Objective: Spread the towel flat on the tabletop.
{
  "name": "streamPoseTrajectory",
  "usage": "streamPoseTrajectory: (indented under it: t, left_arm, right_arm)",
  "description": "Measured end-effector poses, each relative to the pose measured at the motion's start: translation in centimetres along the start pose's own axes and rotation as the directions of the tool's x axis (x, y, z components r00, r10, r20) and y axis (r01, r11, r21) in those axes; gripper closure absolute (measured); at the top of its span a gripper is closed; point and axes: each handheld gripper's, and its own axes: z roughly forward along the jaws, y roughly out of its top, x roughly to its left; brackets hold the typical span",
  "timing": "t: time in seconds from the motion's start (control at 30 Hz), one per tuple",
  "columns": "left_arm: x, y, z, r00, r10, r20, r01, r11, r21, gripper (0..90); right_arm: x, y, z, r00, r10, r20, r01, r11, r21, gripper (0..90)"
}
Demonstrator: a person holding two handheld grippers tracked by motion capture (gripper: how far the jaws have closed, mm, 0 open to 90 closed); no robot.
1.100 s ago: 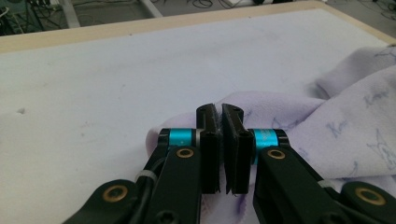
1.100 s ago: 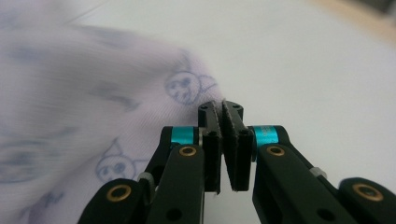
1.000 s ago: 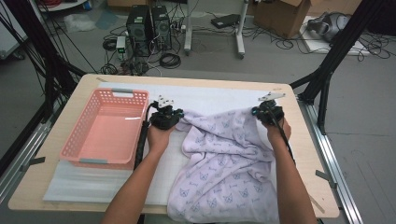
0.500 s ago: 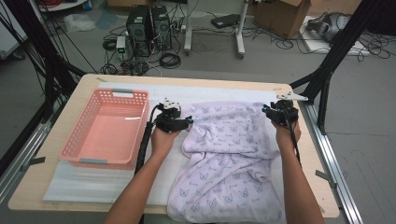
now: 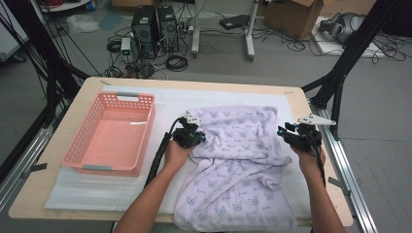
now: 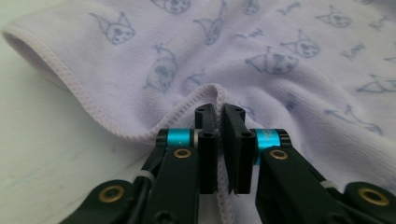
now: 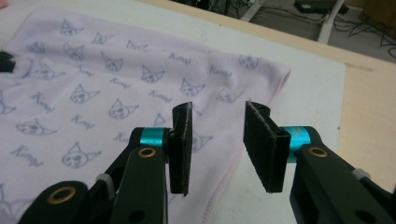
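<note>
A pale lilac cloth [image 5: 233,160] printed with small cat faces lies on the white mat, its near end hanging over the table's front edge. My left gripper [image 5: 197,138] is at the cloth's left edge. In the left gripper view it [image 6: 218,109] is shut on a pinched fold of the hem, with the cloth [image 6: 280,56] spread beyond it. My right gripper [image 5: 284,132] hovers at the cloth's right edge. Its jaws [image 7: 217,109] have just been opening and now stand open with nothing between them; the cloth [image 7: 93,93] lies flat below.
A pink plastic basket [image 5: 104,167] stands empty on the left of the white mat [image 5: 97,189]. The wooden table [image 5: 34,189] has black frame legs at both sides. Computers, cables and boxes lie on the floor beyond the far edge.
The right gripper let go of the cloth, opened and moved right. The cloth's upper part now lies spread flat. The left gripper shifted slightly toward the near right, gripping the hem.
</note>
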Motion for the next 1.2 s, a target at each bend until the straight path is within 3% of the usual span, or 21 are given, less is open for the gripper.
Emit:
streamPoseTrajectory:
  t: [0.03, 0.07, 0.13, 0.2, 0.27, 0.33, 0.4, 0.47, 0.53, 0.6, 0.63, 0.67, 0.73, 0.8, 0.87, 0.97, 1.03, 1.1, 1.13, 1.2]
  left_arm:
    - [0.7, 0.0, -0.1, 0.9984, -0.04, -0.039, 0.039, 0.9989, -0.026, 85.4]
    - [1.8, 0.0, -0.4, 0.9931, -0.104, -0.055, 0.101, 0.9936, -0.051, 85.5]
    - [3.7, -0.2, -1.0, 0.973, -0.211, -0.094, 0.199, 0.973, -0.117, 85.8]
    - [5.2, -0.5, -1.6, 0.9563, -0.274, -0.102, 0.258, 0.9543, -0.151, 85.8]
    - [5.8, -0.7, -1.9, 0.9498, -0.295, -0.106, 0.275, 0.9463, -0.171, 85.8]
    - [5.7, -0.7, -1.9, 0.9565, -0.277, -0.092, 0.257, 0.949, -0.182, 85.4]
    - [5.5, -0.7, -1.8, 0.96, -0.277, -0.043, 0.265, 0.9464, -0.185, 81.6]
    - [5.2, -0.6, -1.8, 0.9579, -0.287, -0.001, 0.282, 0.9419, -0.182, 65.5]
    - [4.8, -0.5, -1.9, 0.958, -0.284, 0.037, 0.286, 0.941, -0.181, 55.8]
    - [4.2, -0.4, -2.1, 0.9592, -0.273, 0.073, 0.282, 0.9423, -0.18, 47.8]
    - [4.0, -0.4, -2.3, 0.9617, -0.26, 0.086, 0.272, 0.9456, -0.179, 46.8]
    - [3.6, -0.3, -2.5, 0.9643, -0.247, 0.096, 0.261, 0.947, -0.187, 45.9]
    - [3.1, -0.3, -2.9, 0.9712, -0.215, 0.102, 0.233, 0.9493, -0.211, 44.9]
    - [2.6, -0.3, -3.0, 0.9803, -0.177, 0.087, 0.192, 0.9599, -0.204, 43.0]
    - [2.6, -0.5, -3.0, 0.9821, -0.169, 0.083, 0.182, 0.9642, -0.193, 43.2]
    - [2.7, -1.0, -3.0, 0.9797, -0.179, 0.09, 0.193, 0.9652, -0.177, 42.7]
    - [2.6, -1.5, -2.9, 0.9786, -0.18, 0.099, 0.195, 0.9682, -0.157, 42.4]
    - [2.5, -1.7, -2.6, 0.9733, -0.195, 0.122, 0.207, 0.9738, -0.095, 39.5]
    - [2.3, -1.8, -2.5, 0.974, -0.195, 0.116, 0.203, 0.9773, -0.061, 39.7]
    - [1.9, -1.8, -2.5, 0.9756, -0.18, 0.125, 0.187, 0.9811, -0.048, 40.4]
  right_arm:
    - [-0.1, -0.3, 0.0, 0.9999, 0.011, -0.003, -0.011, 1.0, 0.004, 61.7]
    - [-0.2, -0.6, 0.1, 0.9998, 0.017, -0.006, -0.017, 1.0, 0.007, 61.0]
    - [-0.2, -1.1, 0.2, 0.9994, 0.03, -0.019, -0.03, 0.999, 0.012, 59.4]
    - [-0.1, -1.6, 0.4, 0.999, 0.033, -0.028, -0.033, 0.999, 0.023, 56.8]
    - [0.0, -1.9, 0.9, 0.9984, 0.039, -0.04, -0.038, 0.999, 0.039, 53.6]
    - [0.3, -2.1, 1.7, 0.9978, 0.041, -0.052, -0.038, 0.997, 0.063, 46.2]
    - [0.7, -2.3, 2.7, 0.9995, 0.006, -0.031, -0.003, 0.996, 0.088, 43.0]
    - [1.2, -2.6, 3.9, 0.9987, -0.006, -0.052, 0.013, 0.991, 0.134, 43.7]
    - [1.6, -2.9, 5.1, 0.998, -0.024, -0.058, 0.034, 0.983, 0.183, 45.2]
    - [1.9, -2.9, 5.7, 0.9984, -0.037, -0.042, 0.043, 0.985, 0.166, 45.7]
    - [2.1, -2.9, 5.9, 0.9973, -0.063, -0.038, 0.068, 0.985, 0.16, 49.4]
    - [2.3, -2.8, 5.9, 0.995, -0.084, -0.053, 0.092, 0.983, 0.16, 60.8]
    - [2.5, -2.6, 5.9, 0.9868, -0.098, -0.129, 0.119, 0.978, 0.17, 82.6]
    - [2.5, -2.1, 6.1, 0.9846, -0.108, -0.138, 0.134, 0.972, 0.195, 84.7]
    - [1.9, -1.5, 6.6, 0.9921, -0.1, -0.076, 0.114, 0.971, 0.209, 84.9]
    - [0.8, -0.9, 7.1, 0.9981, -0.054, 0.03, 0.047, 0.979, 0.197, 84.9]
    - [0.2, -0.5, 7.0, 0.9908, -0.026, 0.133, 0.005, 0.989, 0.151, 84.9]
    - [-0.2, 0.0, 6.4, 0.9775, 0.042, 0.207, -0.058, 0.996, 0.073, 84.4]
    - [-0.2, 0.1, 6.2, 0.9773, 0.07, 0.2, -0.082, 0.995, 0.052, 83.6]
    - [-0.2, 0.3, 5.7, 0.9822, 0.081, 0.169, -0.091, 0.995, 0.048, 75.8]
